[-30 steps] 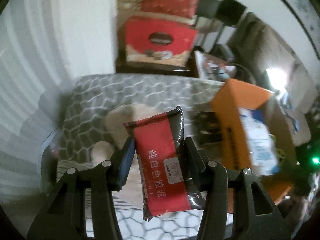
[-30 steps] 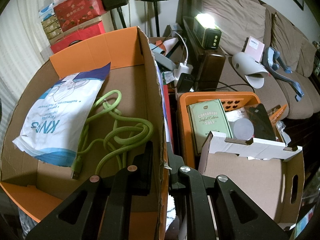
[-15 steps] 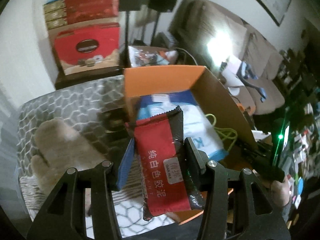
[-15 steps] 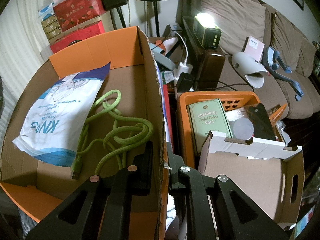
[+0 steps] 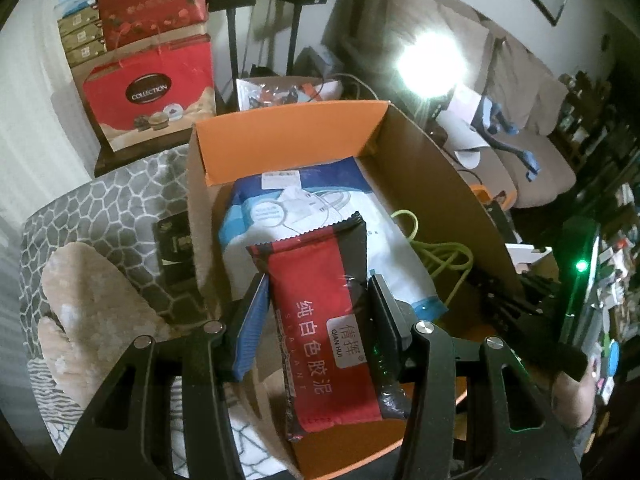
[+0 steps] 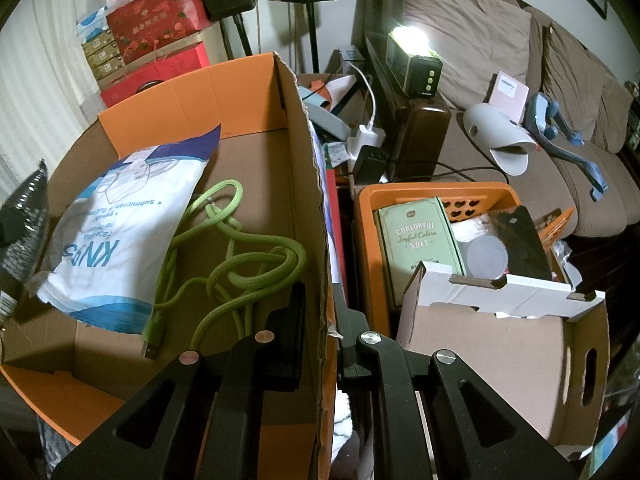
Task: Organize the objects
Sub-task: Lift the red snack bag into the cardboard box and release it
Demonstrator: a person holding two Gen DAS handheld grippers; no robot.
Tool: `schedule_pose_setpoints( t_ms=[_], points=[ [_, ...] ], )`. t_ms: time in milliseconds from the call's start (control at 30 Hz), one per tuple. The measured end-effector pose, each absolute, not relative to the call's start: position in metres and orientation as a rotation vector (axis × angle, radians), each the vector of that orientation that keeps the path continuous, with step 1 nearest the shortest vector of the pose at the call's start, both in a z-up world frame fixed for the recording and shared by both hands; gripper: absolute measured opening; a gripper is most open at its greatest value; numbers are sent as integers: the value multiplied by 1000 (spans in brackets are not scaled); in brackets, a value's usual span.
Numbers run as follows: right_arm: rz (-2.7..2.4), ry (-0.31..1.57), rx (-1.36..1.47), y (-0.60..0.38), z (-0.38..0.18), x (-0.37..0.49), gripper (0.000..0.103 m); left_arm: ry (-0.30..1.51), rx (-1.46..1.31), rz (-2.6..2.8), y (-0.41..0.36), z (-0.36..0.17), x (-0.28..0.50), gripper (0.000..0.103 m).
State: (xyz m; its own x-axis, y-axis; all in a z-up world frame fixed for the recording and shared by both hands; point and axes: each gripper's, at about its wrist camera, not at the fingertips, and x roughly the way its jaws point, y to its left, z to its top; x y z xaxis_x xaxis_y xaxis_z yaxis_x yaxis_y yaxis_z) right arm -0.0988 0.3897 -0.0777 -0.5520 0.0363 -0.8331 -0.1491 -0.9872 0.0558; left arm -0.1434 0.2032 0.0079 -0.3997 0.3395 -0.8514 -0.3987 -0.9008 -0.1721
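My left gripper (image 5: 318,300) is shut on a red and black sealant packet (image 5: 320,312) and holds it above the near end of the orange cardboard box (image 5: 288,142). Inside the box lie a white and blue face mask bag (image 5: 304,216) and a green cable (image 5: 436,252). My right gripper (image 6: 324,312) is shut on the box's right wall (image 6: 312,208). In the right wrist view the mask bag (image 6: 120,220) and the cable (image 6: 240,256) lie on the box floor, and the packet's tip (image 6: 24,208) shows at the far left.
A grey patterned cloth (image 5: 100,208) with a beige plush piece (image 5: 92,300) and a black packet (image 5: 174,248) lies left of the box. Right of it stand an orange basket (image 6: 436,196) of items and a white-edged cardboard box (image 6: 500,328). A sofa (image 6: 500,80) is behind.
My left gripper has swung right with the packet, from over the grey cloth to above the orange box. The right gripper has not moved.
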Motion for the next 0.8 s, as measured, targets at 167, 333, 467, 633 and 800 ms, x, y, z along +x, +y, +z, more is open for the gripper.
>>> schedule_pose_setpoints(
  t_ms=[167,333,467,633,800],
  points=[
    [2672,182,-1430,390,-78,-99,11,117,-1380,2341,216,-1,-142,47],
    [2672,182,-1431,390,-78,-99,11,148,-1392,2346,226,-11,-141,48],
    [2672,182,-1430,390,-78,-99,11,179,-1407,2341,233,-19,-140,50],
    [2673,184,-1430,390,-78,-99,11,204,-1423,2338,237,-23,-139,57],
    [2672,182,-1430,390,-78,-99,12,240,-1369,2384,235,-15,-131,66]
  ],
)
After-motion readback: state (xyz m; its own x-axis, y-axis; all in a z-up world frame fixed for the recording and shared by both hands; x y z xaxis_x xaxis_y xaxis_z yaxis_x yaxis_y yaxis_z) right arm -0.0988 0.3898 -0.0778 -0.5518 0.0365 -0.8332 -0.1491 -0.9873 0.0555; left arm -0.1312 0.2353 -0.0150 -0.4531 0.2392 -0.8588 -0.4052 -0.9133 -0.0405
